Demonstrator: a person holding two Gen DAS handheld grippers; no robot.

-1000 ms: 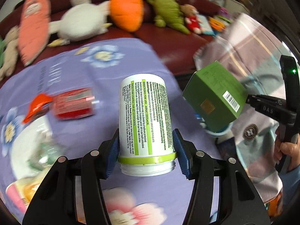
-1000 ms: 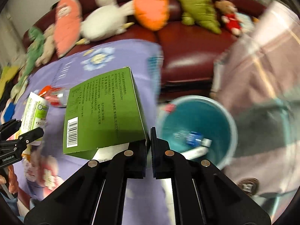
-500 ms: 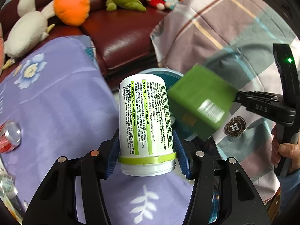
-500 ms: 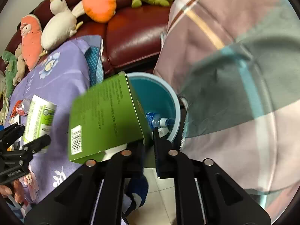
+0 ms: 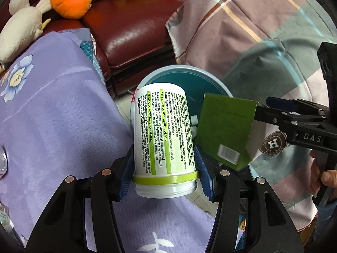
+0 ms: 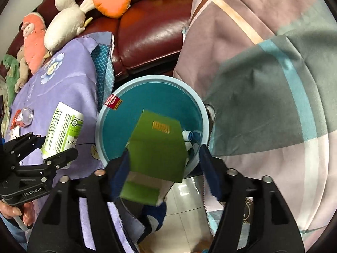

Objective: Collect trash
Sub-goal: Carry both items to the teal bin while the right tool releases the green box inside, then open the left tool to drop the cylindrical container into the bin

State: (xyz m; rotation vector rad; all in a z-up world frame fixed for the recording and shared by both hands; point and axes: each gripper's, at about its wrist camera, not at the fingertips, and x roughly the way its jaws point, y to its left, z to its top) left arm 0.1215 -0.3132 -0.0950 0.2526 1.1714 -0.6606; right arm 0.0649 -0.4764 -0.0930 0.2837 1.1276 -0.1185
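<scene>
Opening right gripper (image 6: 164, 164) jaws flanking green box (image 6: 158, 149) over bin (image 6: 101, 126); left gripper (image 5: 164, 168) clamping bottle (image 5: 162, 130).

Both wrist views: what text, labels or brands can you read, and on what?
"DIRECTIONS FOR USE - ADULT DOSAGE:" and "EACH FILM COATED TABLET CONTAINS:" on the white bottle; its small print is unreadable.
"DAS" on the right gripper.
"GenRobot.AI" on the left gripper.
"H" on a round badge; ring lettering unreadable.
Green box: print and barcode unreadable.
Red sticker: unreadable.

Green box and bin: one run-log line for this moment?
left tongs: shut on white bottle | right tongs: opening, green box loose between pads | bin: below box, holds bottles
</scene>
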